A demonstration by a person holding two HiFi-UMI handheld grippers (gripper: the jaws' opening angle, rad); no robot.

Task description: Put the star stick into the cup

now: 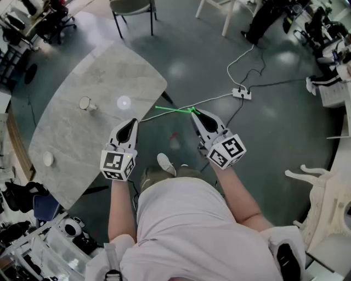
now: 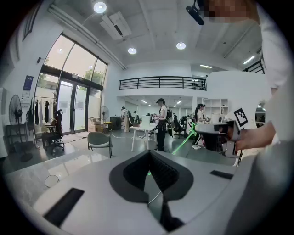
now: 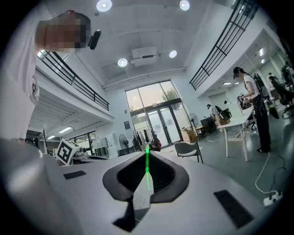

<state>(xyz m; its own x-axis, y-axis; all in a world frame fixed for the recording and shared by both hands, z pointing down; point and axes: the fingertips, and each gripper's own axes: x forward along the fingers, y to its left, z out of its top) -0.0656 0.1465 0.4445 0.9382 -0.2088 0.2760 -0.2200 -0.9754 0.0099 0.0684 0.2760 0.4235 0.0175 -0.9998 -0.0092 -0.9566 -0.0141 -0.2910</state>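
A thin bright green star stick [image 1: 173,110] is held level over the floor, just off the table's right edge. My right gripper [image 1: 193,112] is shut on one end of it, and the rest points left. In the right gripper view the green stick [image 3: 147,169] runs straight out between the closed jaws. A small white cup [image 1: 86,103] stands on the grey marble table [image 1: 109,71], well left of the stick. My left gripper [image 1: 133,121] hovers at the table's near edge, shut and empty. From the left gripper view I see the stick [image 2: 183,143] and the right gripper [image 2: 216,134] off to the right.
A second small white object [image 1: 48,159] sits near the table's left edge. A white cable and power strip [image 1: 241,93] lie on the floor ahead. Chairs [image 1: 131,11] stand beyond the table. A white carved furniture piece [image 1: 323,192] is at the right.
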